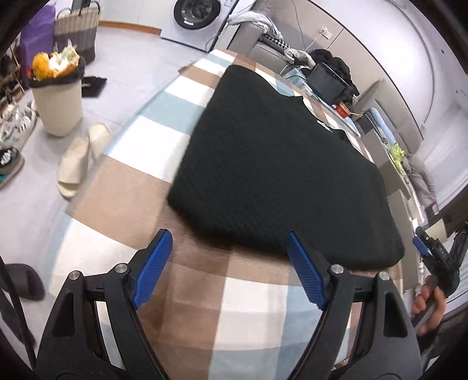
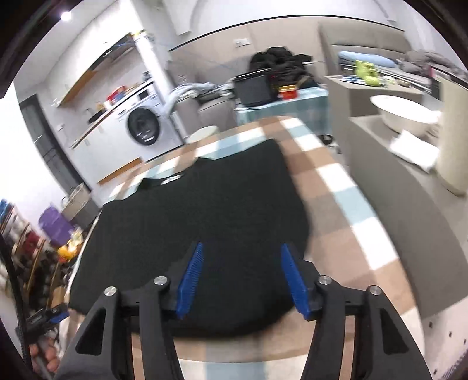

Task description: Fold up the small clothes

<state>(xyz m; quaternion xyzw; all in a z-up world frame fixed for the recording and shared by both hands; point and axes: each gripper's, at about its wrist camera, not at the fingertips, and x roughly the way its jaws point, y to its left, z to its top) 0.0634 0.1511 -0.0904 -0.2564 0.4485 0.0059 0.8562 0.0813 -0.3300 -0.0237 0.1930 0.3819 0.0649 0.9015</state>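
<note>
While both grippers hang over the checked cloth (image 1: pixel 140 187), a black garment (image 1: pixel 278 175) lies folded flat on it, roughly a rectangle, w/ a small white label showing near its far edge. Left gripper (image 1: pixel 228 269): jaws wide apart, blue pads bare, nothing btwn them; its tips sit just short of the garment's near edge, over brown and white squares. Right gripper (image 2: pixel 241 277): jaws partly open, nothing pinched, blue pads apart above the garment's near end; it points down at the fabric, and the blur leaves it unclear whether the pads touch it. In the left view the right gripper shows at the far right edge, a hand (image 1: pixel 430 307) wrapped round its handle. In the right view the left gripper appears at lower left, fingers below it.

Beyond the cloth, left view: a cream bin (image 1: pixel 58 102) stuffed w/ rubbish, a pair of pale slippers (image 1: pixel 82 155) on the grey floor beside it, a woven basket (image 1: pixel 77 29) further back, a washer (image 1: pixel 199 14) against the far wall. Right view: the washer sits at left under a counter, a black box (image 2: pixel 254 86) and red tin (image 2: pixel 288 92) stand on a teal-covered table past the garment, a white basin (image 2: pixel 406 112) rests on a grey unit at right.
</note>
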